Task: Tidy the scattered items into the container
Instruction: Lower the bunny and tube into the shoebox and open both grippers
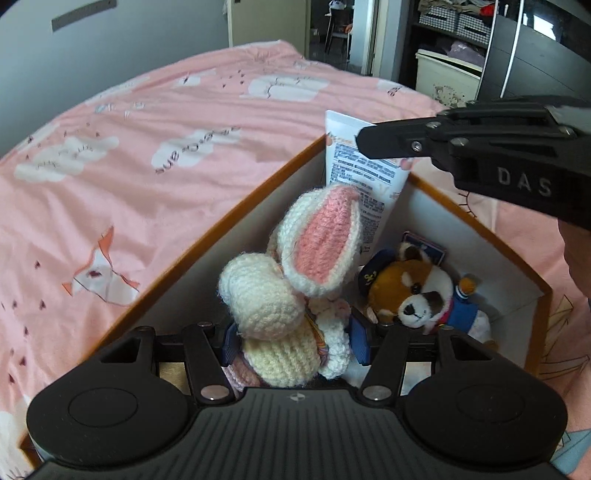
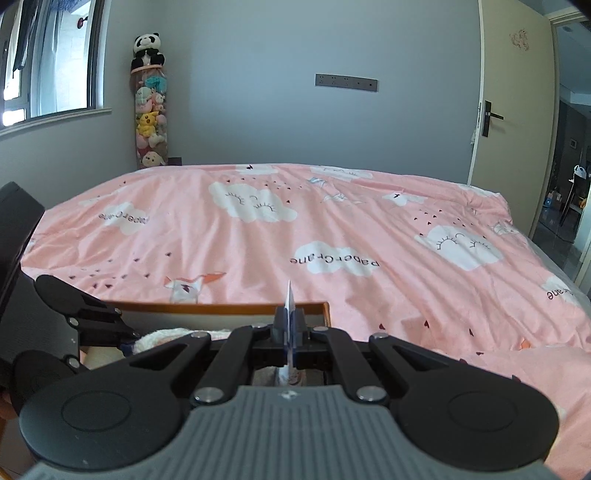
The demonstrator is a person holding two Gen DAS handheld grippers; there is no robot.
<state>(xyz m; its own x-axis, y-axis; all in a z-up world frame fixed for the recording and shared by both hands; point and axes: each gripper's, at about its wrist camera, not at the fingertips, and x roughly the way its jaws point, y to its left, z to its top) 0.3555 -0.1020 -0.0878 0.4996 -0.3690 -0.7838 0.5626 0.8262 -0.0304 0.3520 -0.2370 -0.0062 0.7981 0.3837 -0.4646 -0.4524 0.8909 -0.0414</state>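
Note:
An orange-rimmed box (image 1: 229,214) with white walls sits on the bed. My left gripper (image 1: 293,339) hangs over it, shut on a cream crocheted bunny (image 1: 258,295) with a pink ear; its blue pads (image 1: 360,338) press the toy's sides. A red panda plush (image 1: 410,291) in a sailor outfit lies inside the box, beside a small dark packet (image 1: 424,245). My right gripper (image 1: 364,142) reaches in from the right, shut on the flat end of a white tube (image 1: 369,192) that stands in the far corner. The right wrist view shows the tube (image 2: 289,295) edge-on between the shut right gripper (image 2: 289,321), above the box rim (image 2: 221,305).
A pink cloud-print bedspread (image 2: 332,229) surrounds the box. A grey wall, a door (image 2: 513,110) and a tall column of plush toys (image 2: 149,122) stand behind the bed. Shelves with baskets (image 1: 454,22) are off the bed's far end. A person's arm (image 1: 576,258) is at the right edge.

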